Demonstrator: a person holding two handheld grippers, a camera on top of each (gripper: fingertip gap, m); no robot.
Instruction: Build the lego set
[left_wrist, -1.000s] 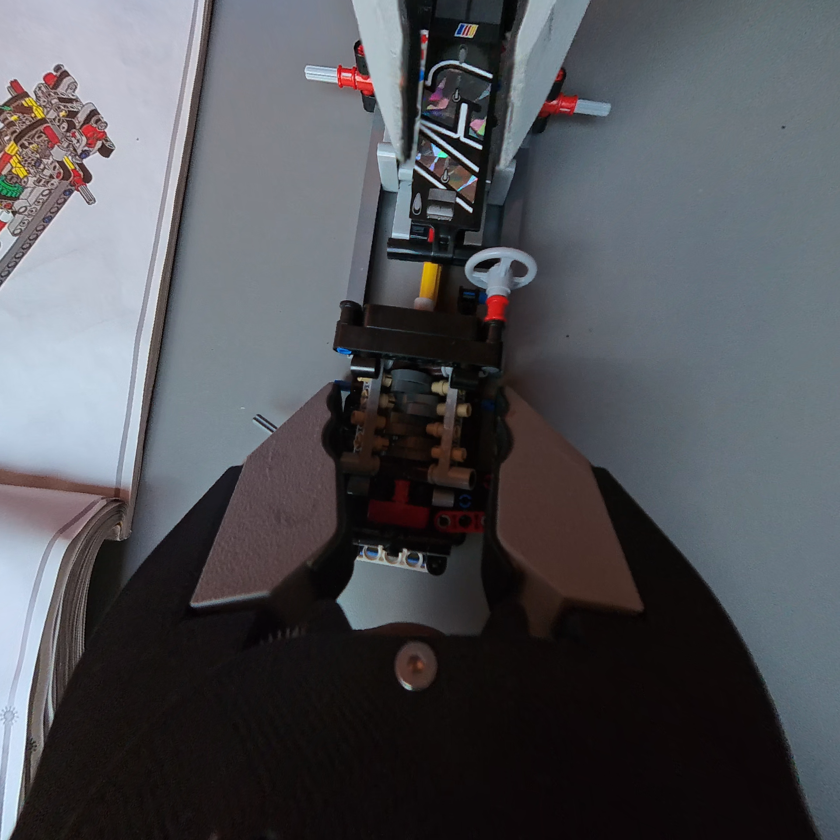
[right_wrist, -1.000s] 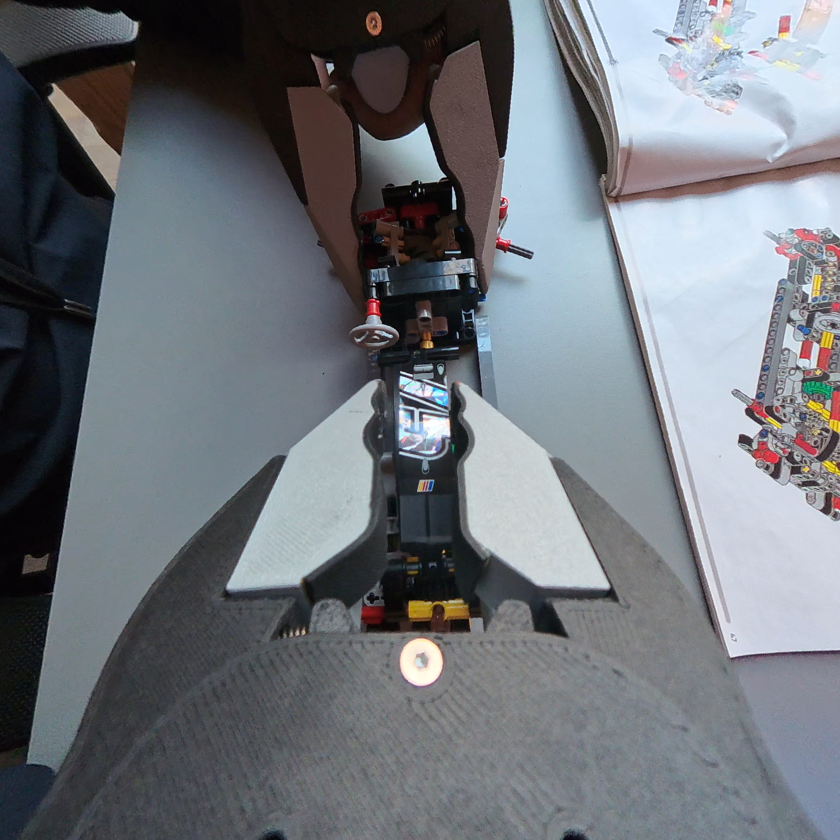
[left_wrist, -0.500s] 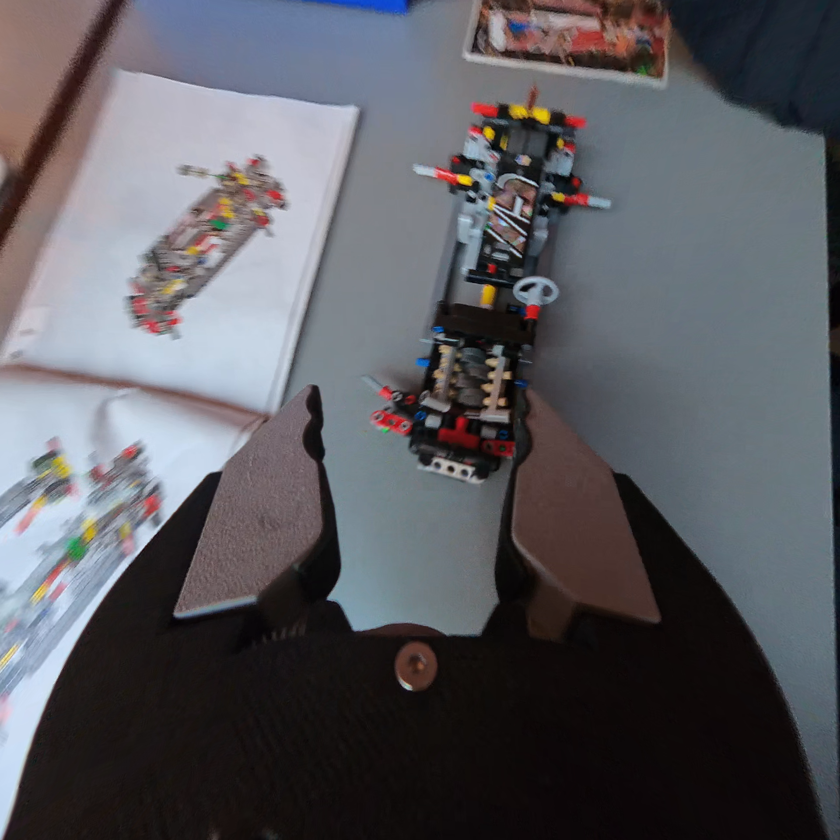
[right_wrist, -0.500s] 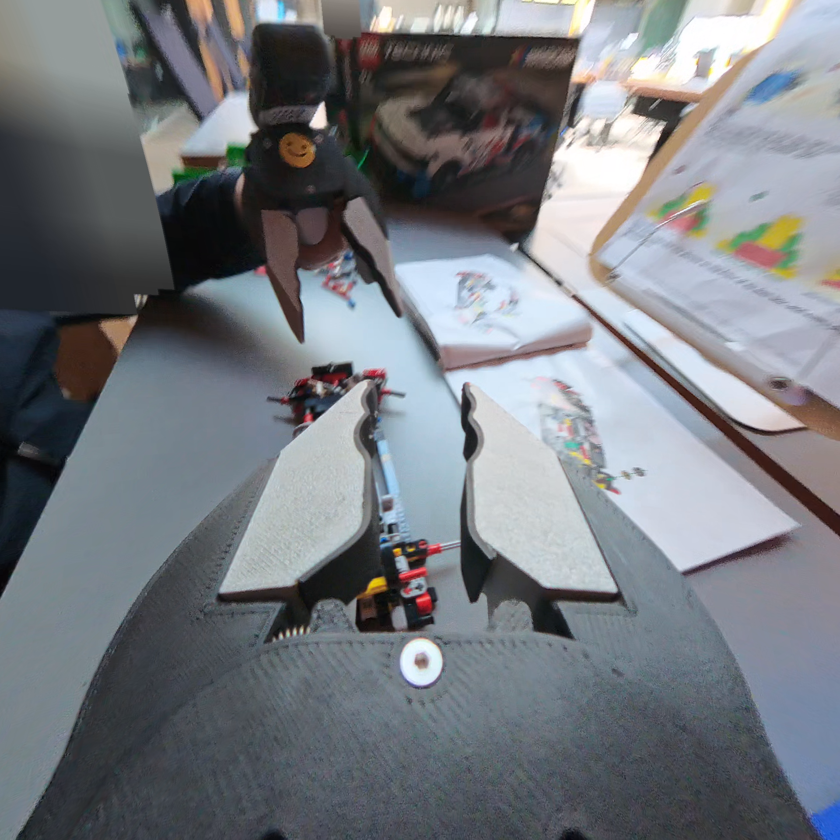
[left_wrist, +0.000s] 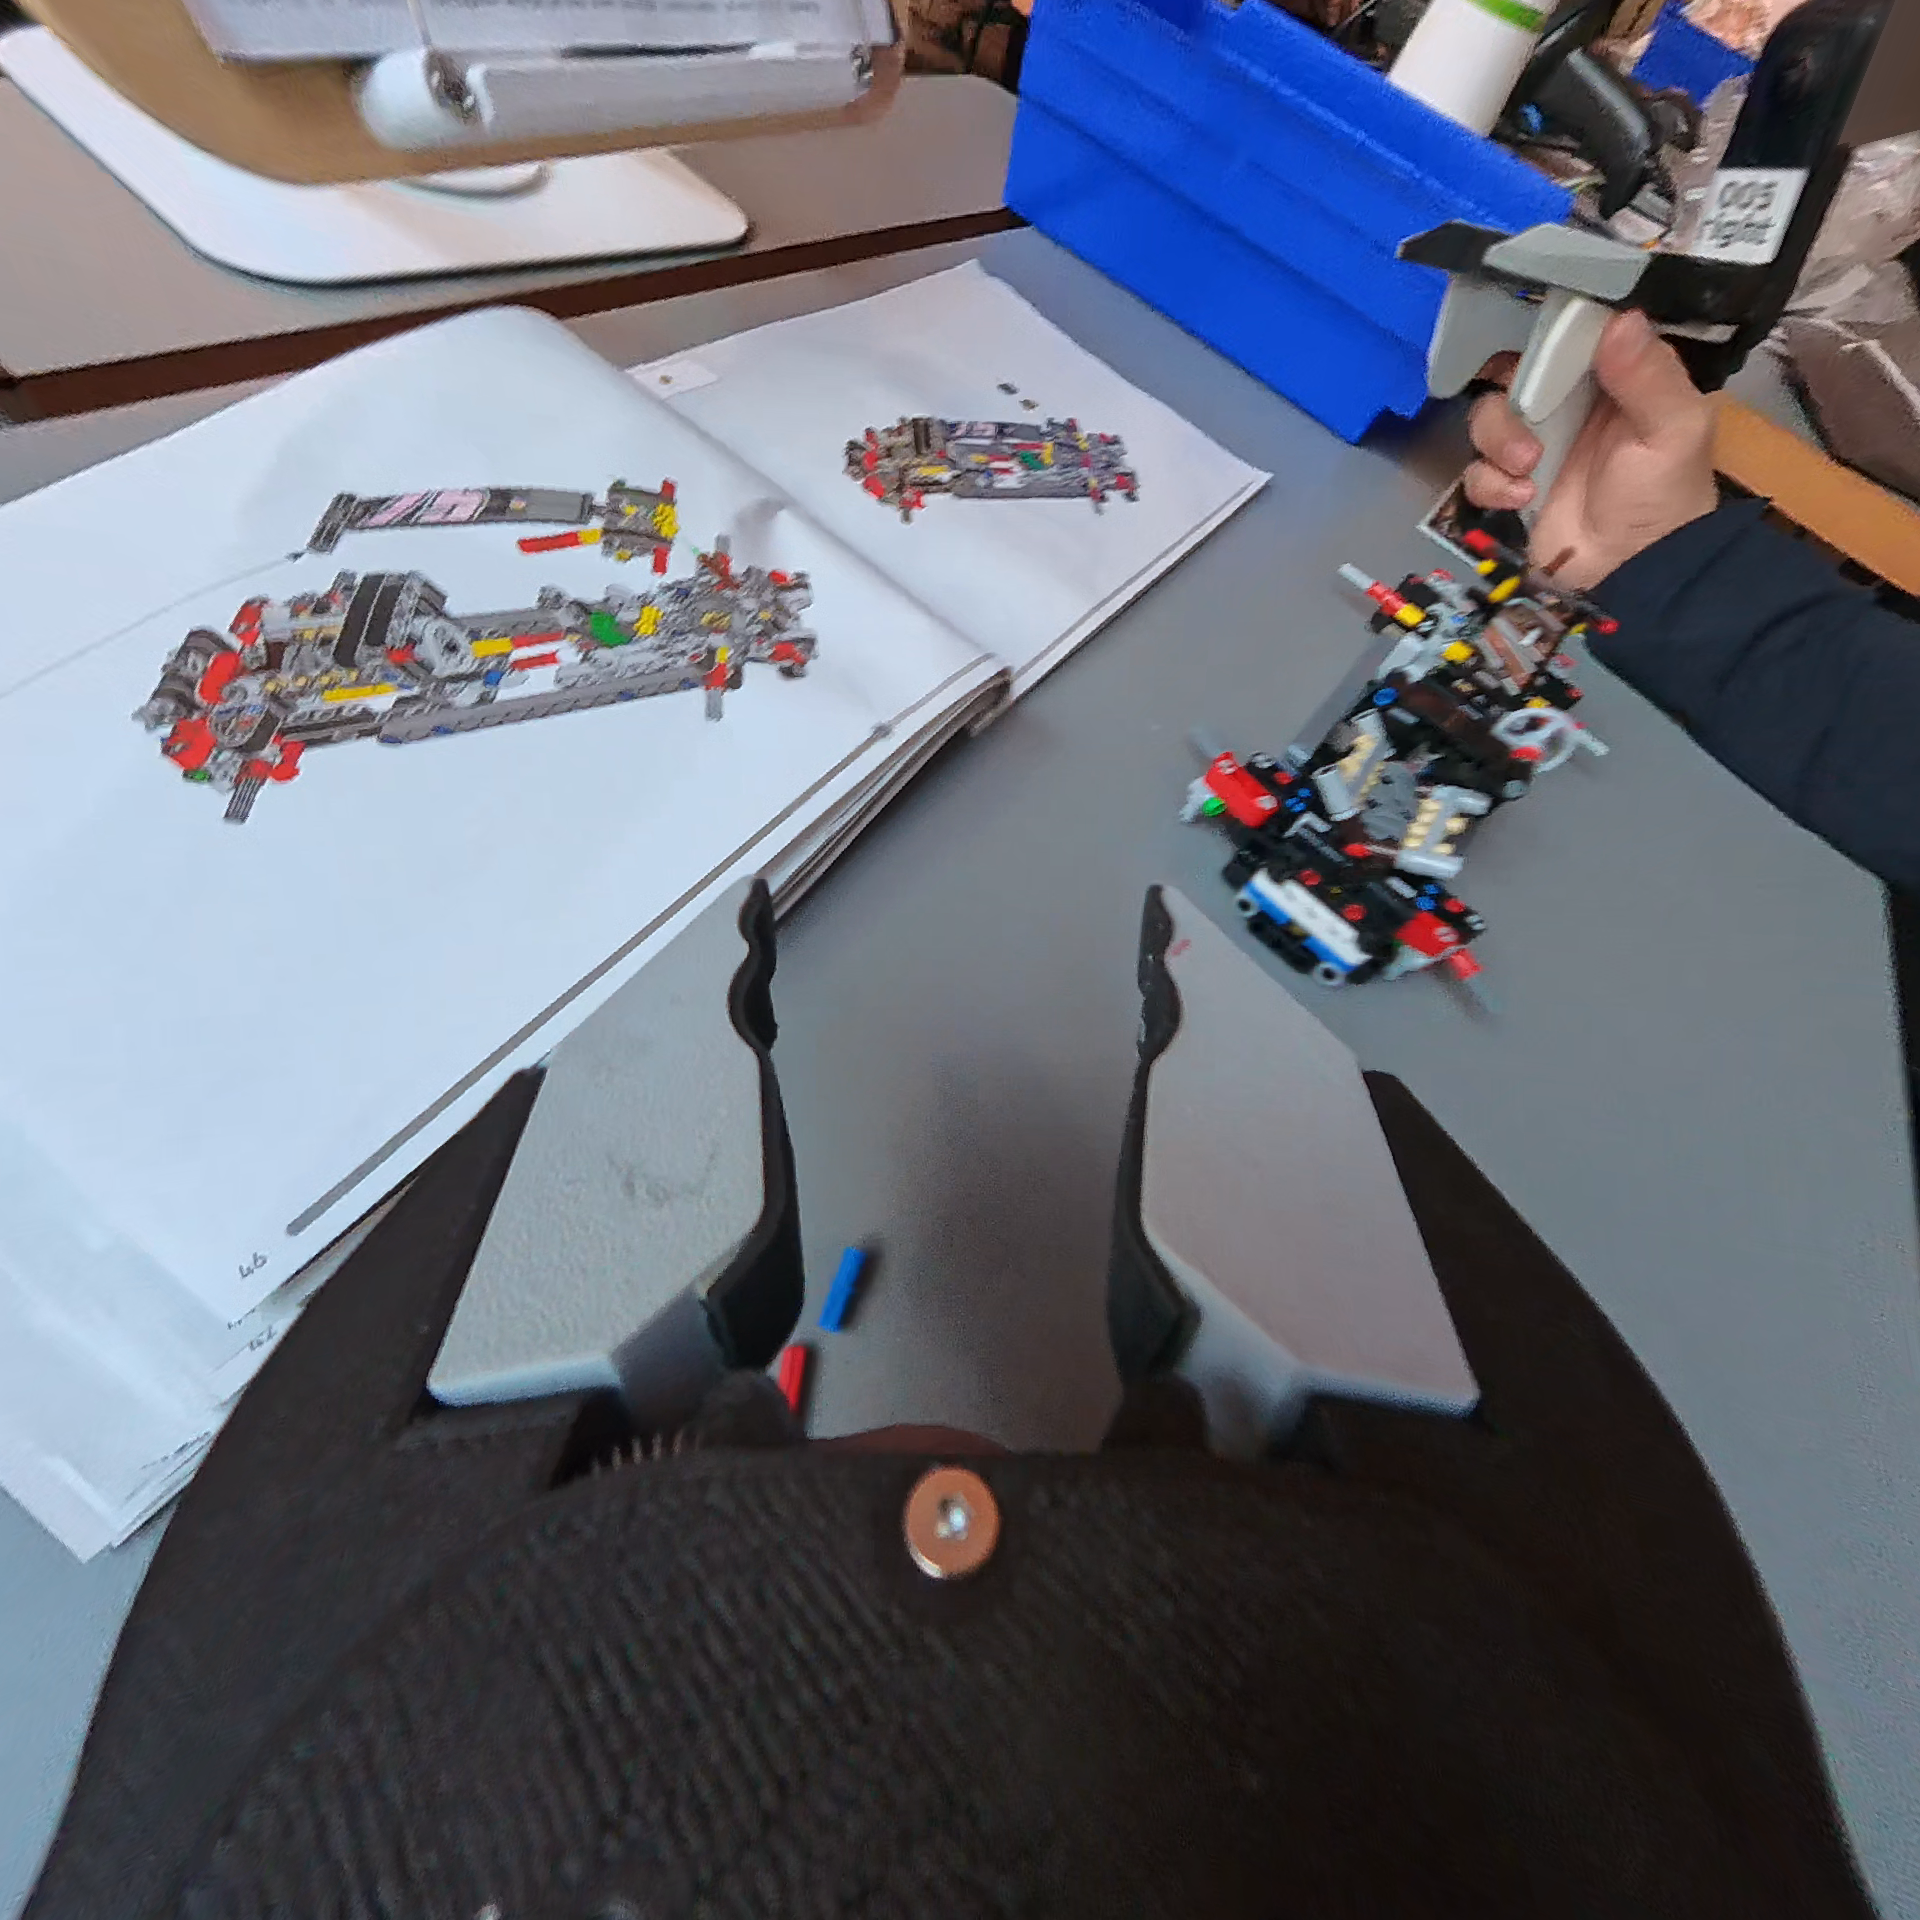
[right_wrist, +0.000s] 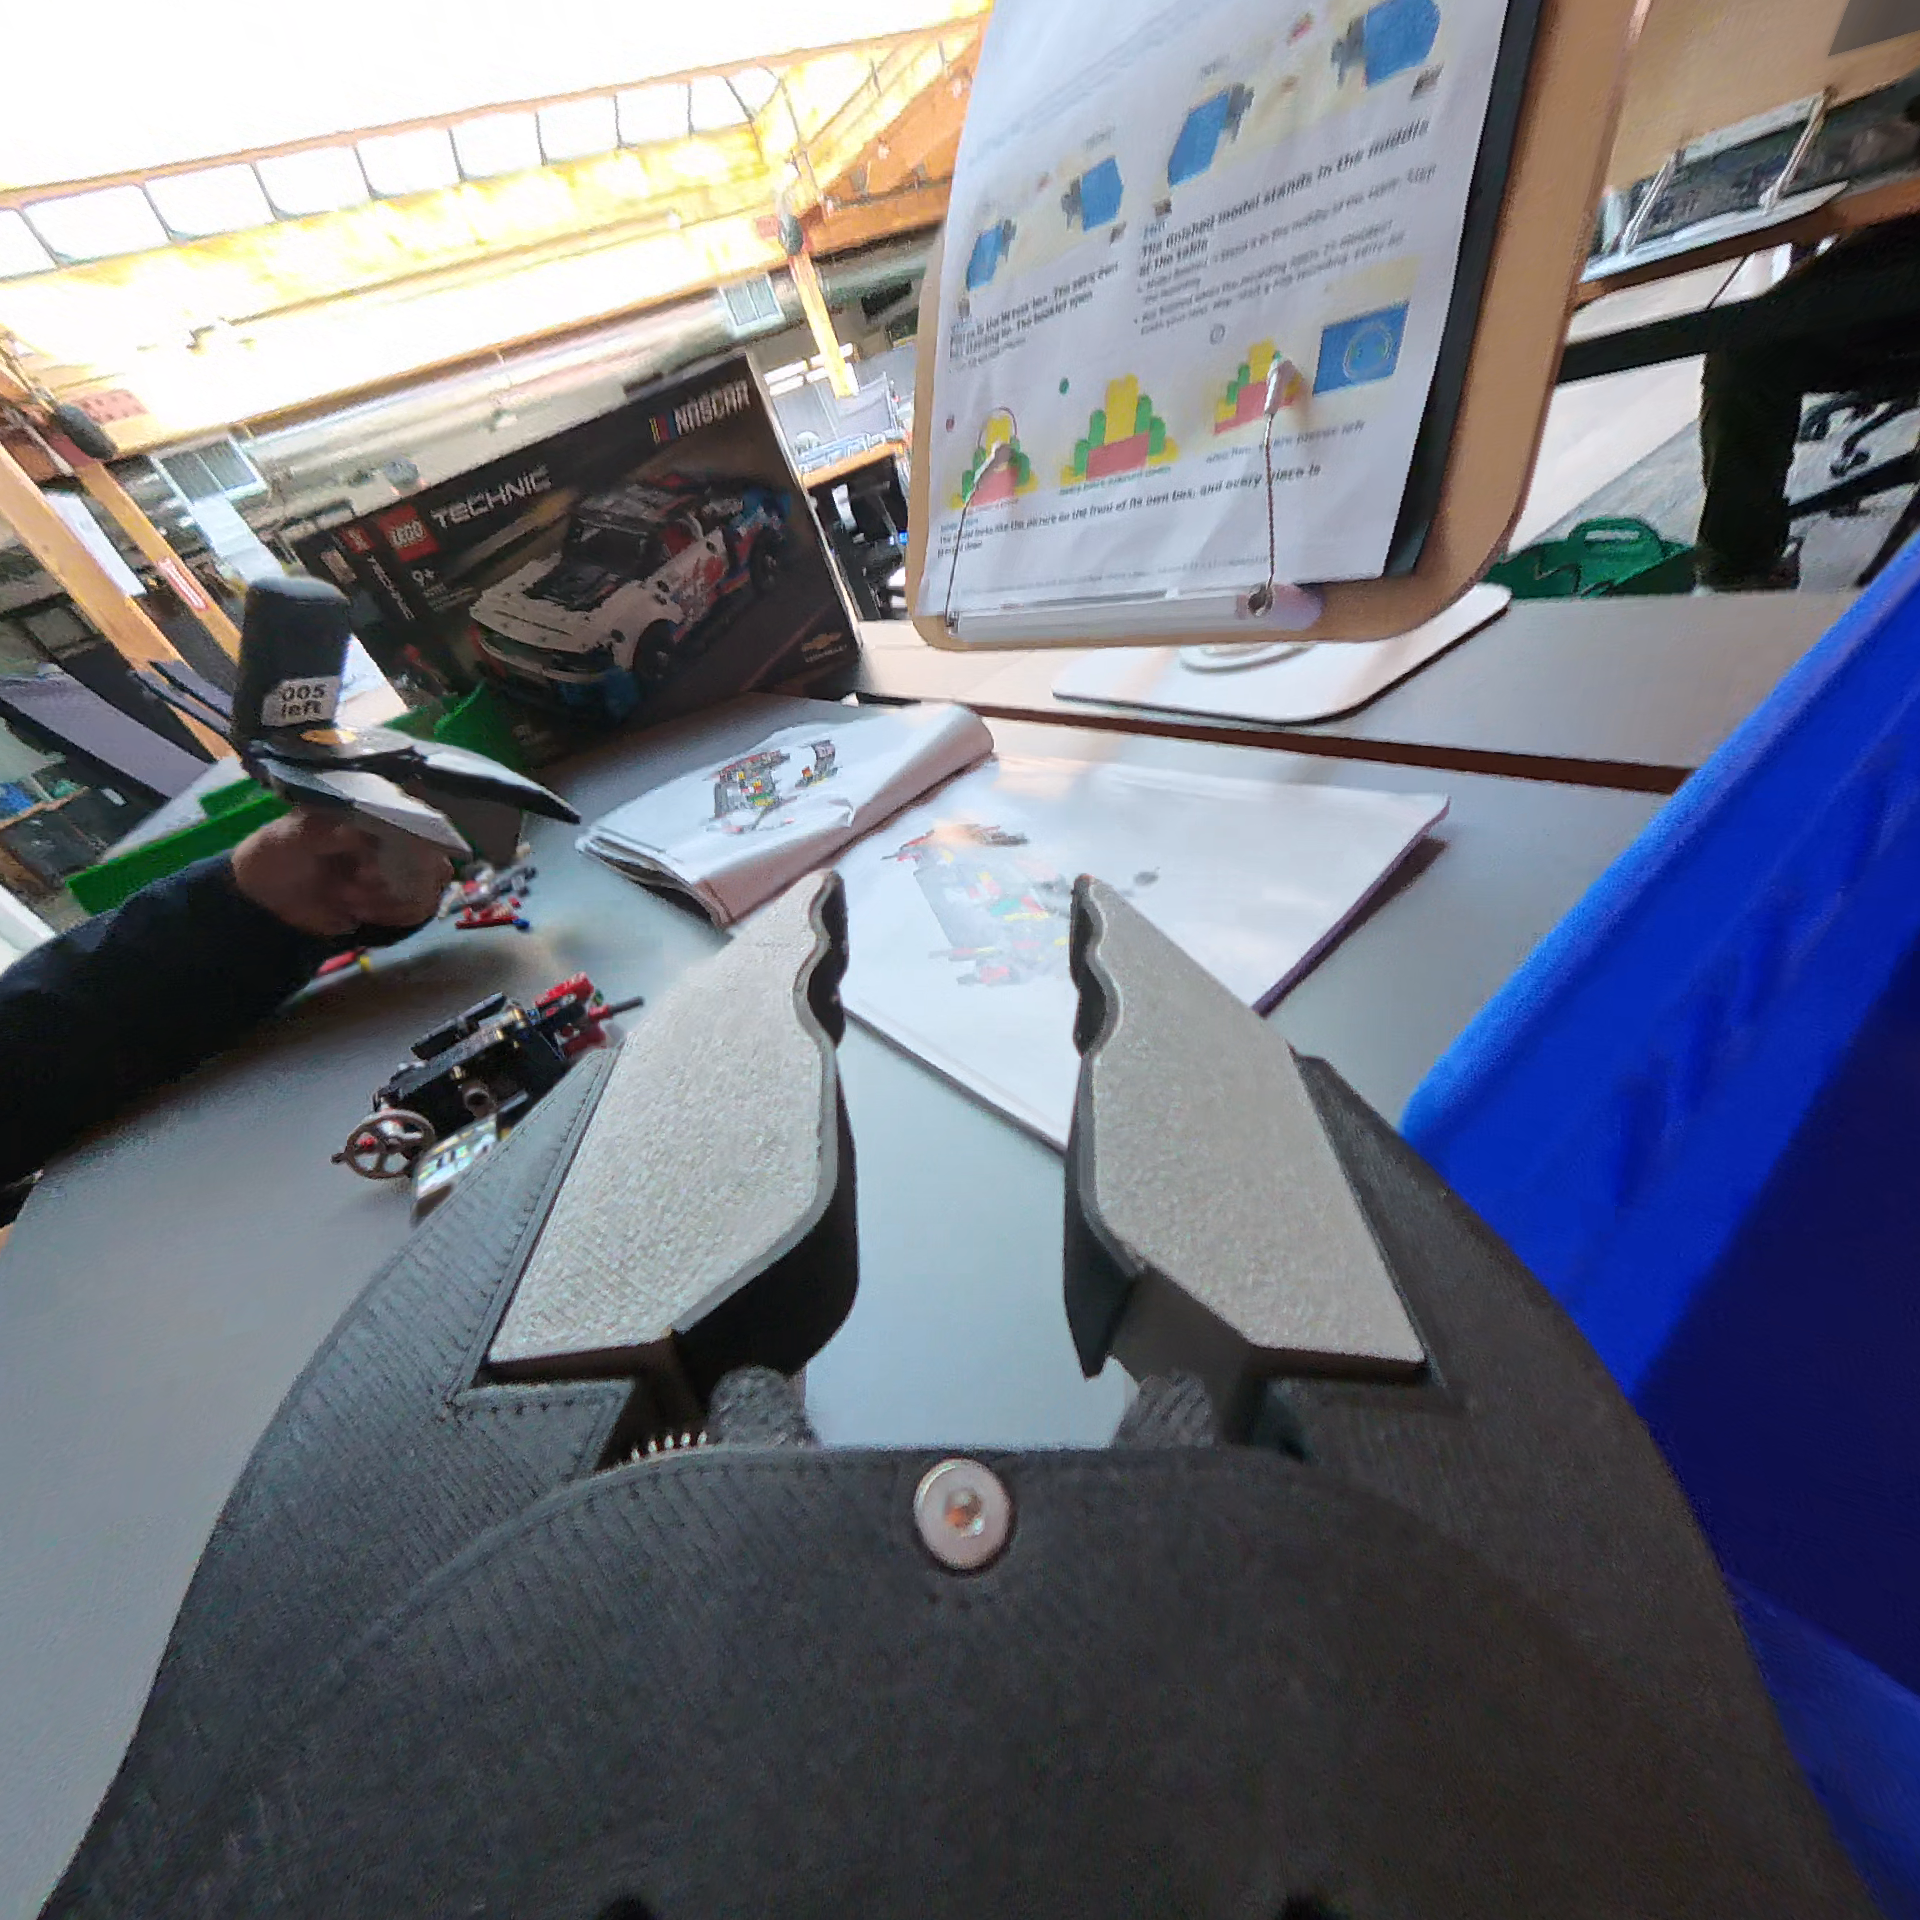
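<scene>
My left gripper (left_wrist: 951, 914) hangs with jaws wide and bare over grey table (left_wrist: 966, 790), the open booklet (left_wrist: 436, 831) edging its left finger, the brick-built car chassis (left_wrist: 1382, 790) lying apart to the right. My right gripper (right_wrist: 951, 904), jaws parted and bare, faces the booklet, the blue bin (right_wrist: 1704, 1039) close on its right.

The brick-built chassis (left_wrist: 1382, 790) is smeared by motion blur, its small parts hard to tell apart. In the right wrist view that gripper's grey finger (right_wrist: 686, 1143) covers the model's near end. The blue bin (right_wrist: 1714, 1039) runs off the frame's right edge.
</scene>
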